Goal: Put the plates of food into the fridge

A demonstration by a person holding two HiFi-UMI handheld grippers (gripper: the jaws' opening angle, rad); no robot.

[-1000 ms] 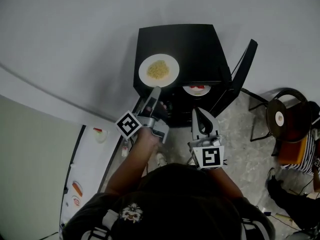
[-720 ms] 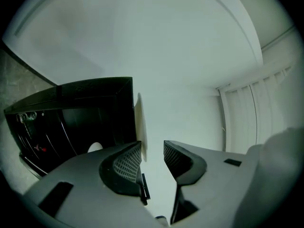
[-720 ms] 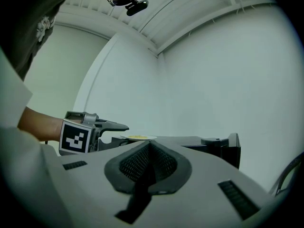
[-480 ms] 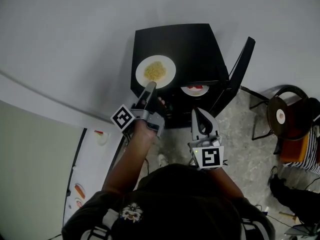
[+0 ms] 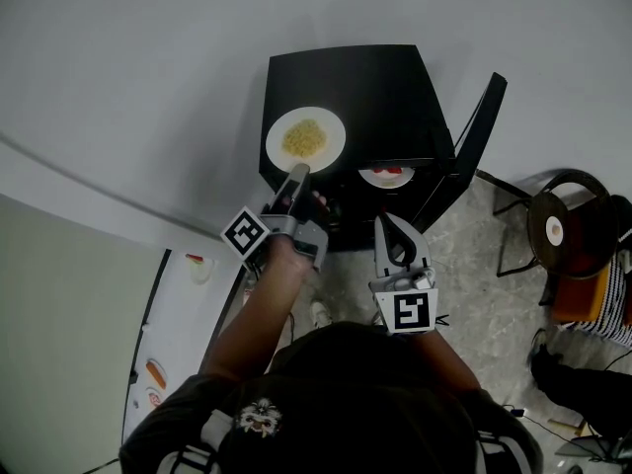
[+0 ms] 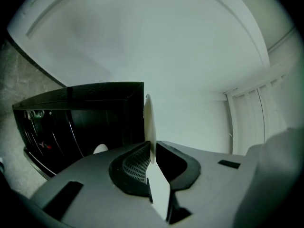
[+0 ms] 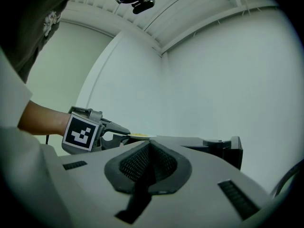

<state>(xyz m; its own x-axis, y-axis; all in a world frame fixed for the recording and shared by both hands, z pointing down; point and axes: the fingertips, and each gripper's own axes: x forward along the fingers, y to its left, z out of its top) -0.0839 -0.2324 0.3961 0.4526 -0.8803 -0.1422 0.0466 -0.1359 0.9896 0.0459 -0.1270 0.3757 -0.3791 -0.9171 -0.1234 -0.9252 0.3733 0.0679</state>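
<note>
A white plate of yellow noodles sits on top of the black mini fridge. My left gripper reaches to its near rim. Its jaws have just been closing, and in the left gripper view the plate's rim stands edge-on, pinched between the pads of the left gripper. A second plate with red food lies inside the fridge, whose door stands open at the right. My right gripper hovers in front of the fridge, shut and empty; from its own view, the right gripper looks towards the noodle plate.
A chair with a round seat stands to the right of the open door. A white counter with small food items runs along the left. Another person's legs show at the lower right.
The left gripper has edged a little to the left, up to the plate's near rim, and closed on it. The right gripper has stayed where it was.
</note>
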